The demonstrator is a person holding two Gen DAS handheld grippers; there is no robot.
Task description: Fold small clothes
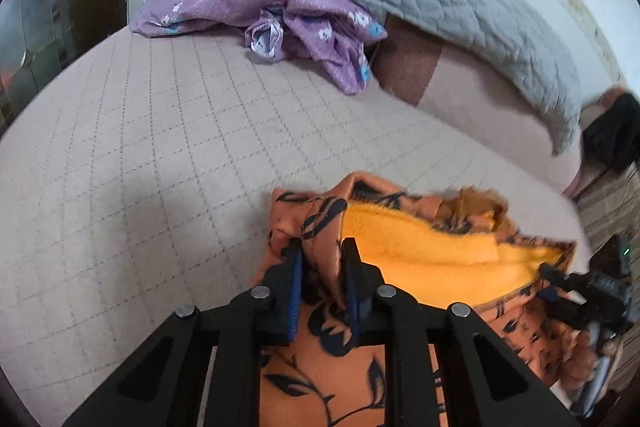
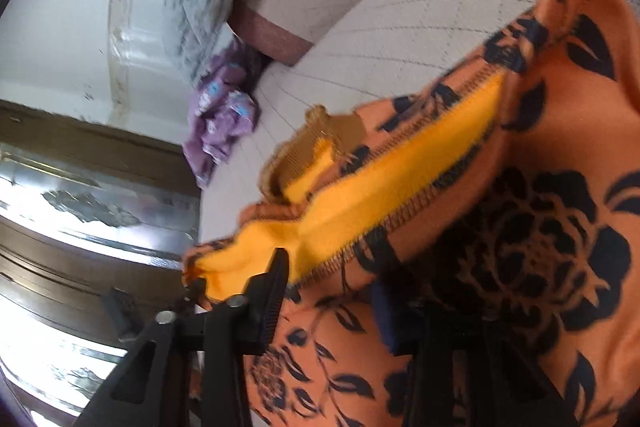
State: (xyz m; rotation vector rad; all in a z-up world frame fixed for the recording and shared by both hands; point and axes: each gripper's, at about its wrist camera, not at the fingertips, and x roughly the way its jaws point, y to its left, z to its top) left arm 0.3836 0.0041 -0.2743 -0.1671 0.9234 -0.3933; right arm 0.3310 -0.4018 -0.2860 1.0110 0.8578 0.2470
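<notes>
The orange garment (image 1: 352, 359) with a dark floral print and a bright yellow fleecy lining lies bunched at the near edge of the bed (image 1: 132, 163), its lining turned outward along the top edge. The left gripper (image 1: 322, 259) is nearly closed, its two blue-padded fingers pinching a raised fold of the orange fabric between them. In the right wrist view the right gripper (image 2: 332, 283) has the same garment (image 2: 540, 235) draped over and between its fingers; the left finger presses against the yellow lining, but the other finger is mostly covered by cloth, so how wide it stands cannot be told. From the left wrist view that gripper (image 1: 560, 279) meets the garment's right end. Farther back on the quilted bed cover lies a crumpled purple flowered garment (image 1: 256, 7), just beside a grey quilted pillow (image 1: 460, 11) that leans against the wall
</notes>
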